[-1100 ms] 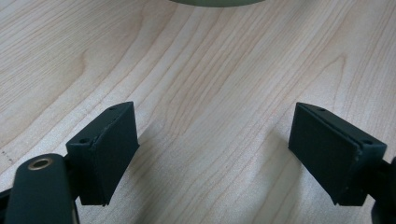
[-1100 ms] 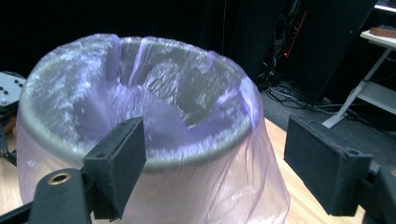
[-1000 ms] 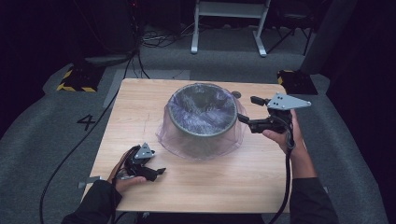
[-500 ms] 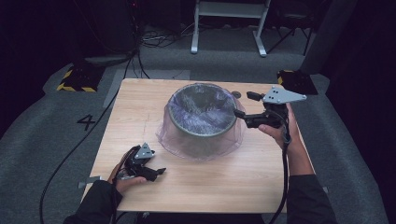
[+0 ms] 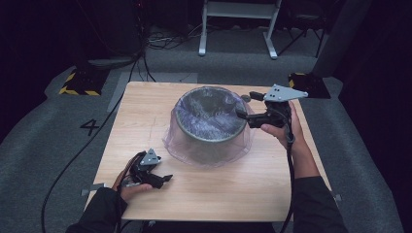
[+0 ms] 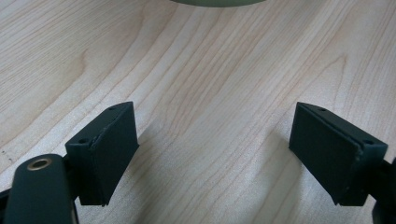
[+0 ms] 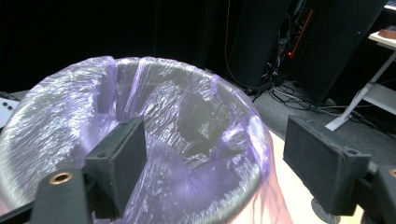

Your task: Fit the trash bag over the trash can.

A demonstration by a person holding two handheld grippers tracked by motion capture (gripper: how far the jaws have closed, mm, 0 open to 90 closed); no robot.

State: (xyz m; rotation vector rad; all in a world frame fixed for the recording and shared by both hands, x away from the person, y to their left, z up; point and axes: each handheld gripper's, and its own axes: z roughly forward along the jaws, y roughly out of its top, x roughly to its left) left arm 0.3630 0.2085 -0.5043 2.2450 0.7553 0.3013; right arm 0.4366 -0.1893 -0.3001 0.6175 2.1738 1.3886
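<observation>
Item, near edge: we hold the left gripper (image 5: 163, 178) low over the wooden table (image 5: 145, 111), close to the front edge on the person's side. Its jaws stand wide apart with nothing between them; in the left gripper view its black pads (image 6: 109, 149) frame bare wood grain. Ahead of this tool lies an open stretch of tabletop, then the foot of the bin (image 6: 215, 2), just entering at the top of that view. To its outer side the table runs clear to the left edge.

Item, centre: we record a round grey-green bin (image 5: 210, 145) standing upright in the middle of the table, mouth up, its axis vertical. A purple plastic bag (image 5: 204, 119) lines it, crinkled down into the hollow and folded out over the rim, its skirt draping the outer wall to the tabletop. Bare wood surrounds the bin on every side.

Item, far right: we hold the right gripper (image 5: 241, 108) at the bin's right rim, pointing level across the mouth, with the hand (image 5: 284, 133) behind it. Its jaws stand wide. In the right gripper view one pad (image 7: 123, 161) hangs over the lined interior and the other sits outside the rim (image 7: 252, 154), so rim and bag (image 7: 154, 121) lie between them; we cannot tell whether either pad touches the plastic. Nothing is gripped.

Item, beyond: past the far edge we note grey floor (image 5: 39, 131), cables and a white frame stand (image 5: 238, 24).
</observation>
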